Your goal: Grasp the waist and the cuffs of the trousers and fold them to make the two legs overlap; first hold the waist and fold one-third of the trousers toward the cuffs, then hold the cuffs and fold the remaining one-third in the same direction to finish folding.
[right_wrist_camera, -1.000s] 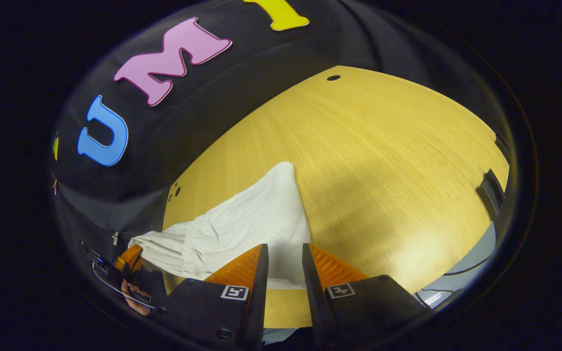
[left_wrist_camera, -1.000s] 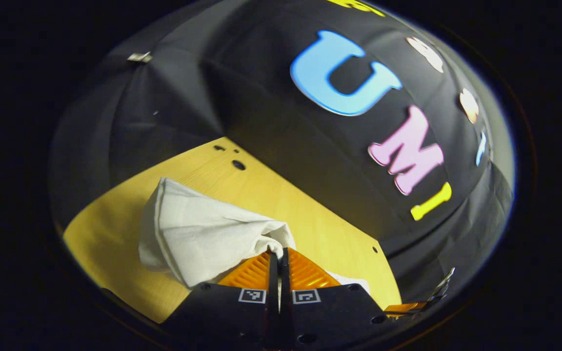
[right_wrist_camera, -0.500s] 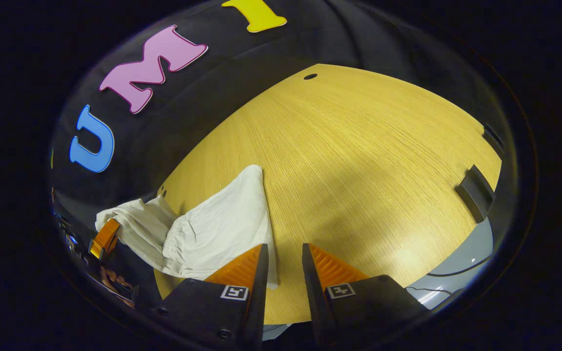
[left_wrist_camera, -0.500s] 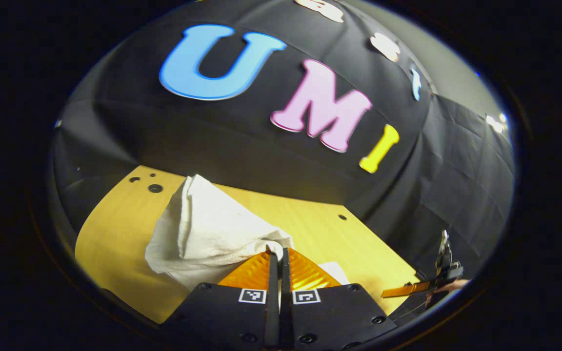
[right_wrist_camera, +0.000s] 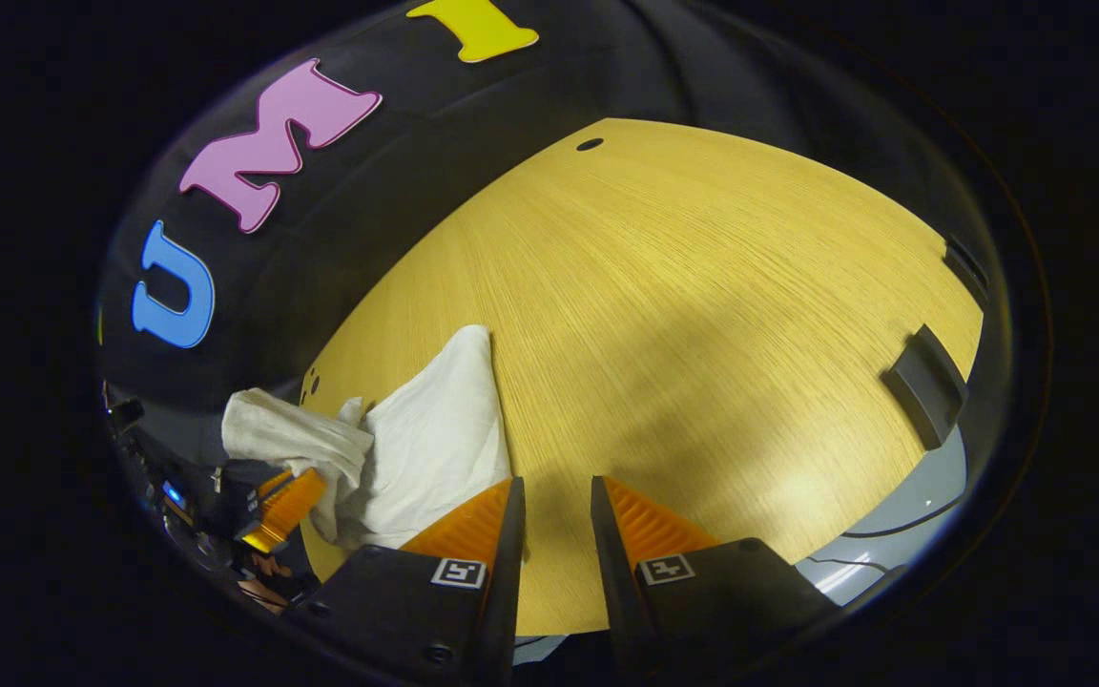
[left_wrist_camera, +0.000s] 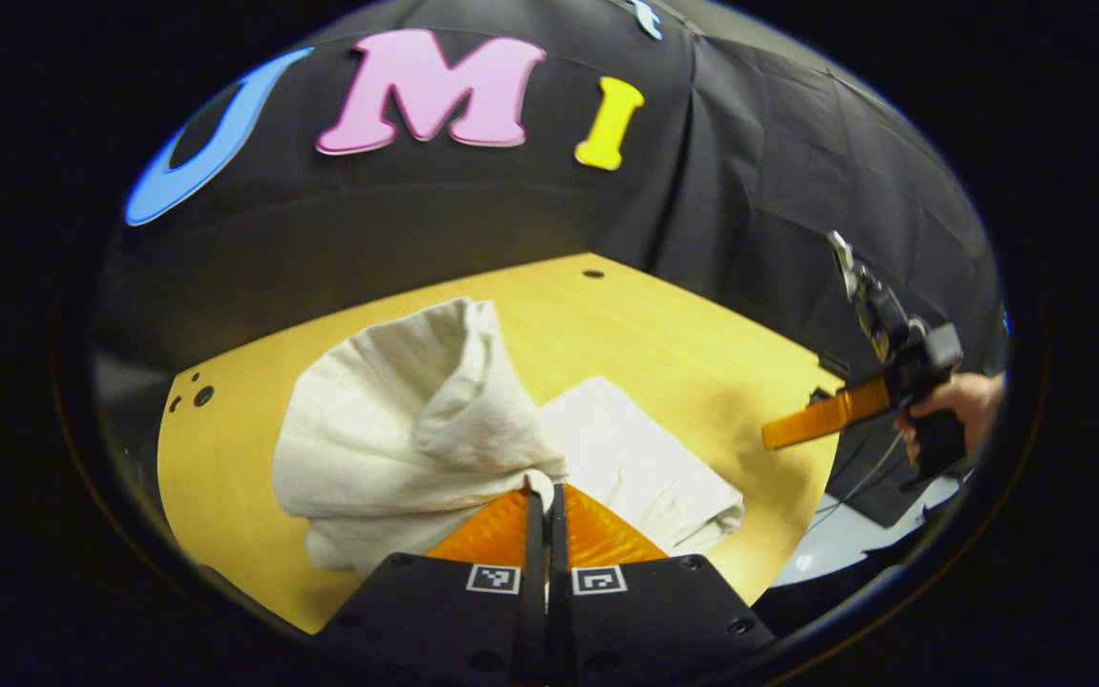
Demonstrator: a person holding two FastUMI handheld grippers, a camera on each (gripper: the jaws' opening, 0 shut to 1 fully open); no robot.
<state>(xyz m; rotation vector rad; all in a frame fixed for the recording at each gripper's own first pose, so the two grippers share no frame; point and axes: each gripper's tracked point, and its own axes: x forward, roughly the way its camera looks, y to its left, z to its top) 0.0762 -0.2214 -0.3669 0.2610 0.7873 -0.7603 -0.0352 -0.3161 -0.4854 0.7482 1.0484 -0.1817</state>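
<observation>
While left tongs (left_wrist_camera: 546,491) pinch the trousers (left_wrist_camera: 397,429), right tongs (right_wrist_camera: 554,487) gape beside them

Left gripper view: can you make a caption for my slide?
Left gripper pinches bunched white trousers above the wooden table.

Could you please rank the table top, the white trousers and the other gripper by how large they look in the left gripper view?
1. Table top, largest.
2. Trousers, bunched nearer the camera, which may flatter their size.
3. Right gripper, farther off, smallest by far.
</observation>
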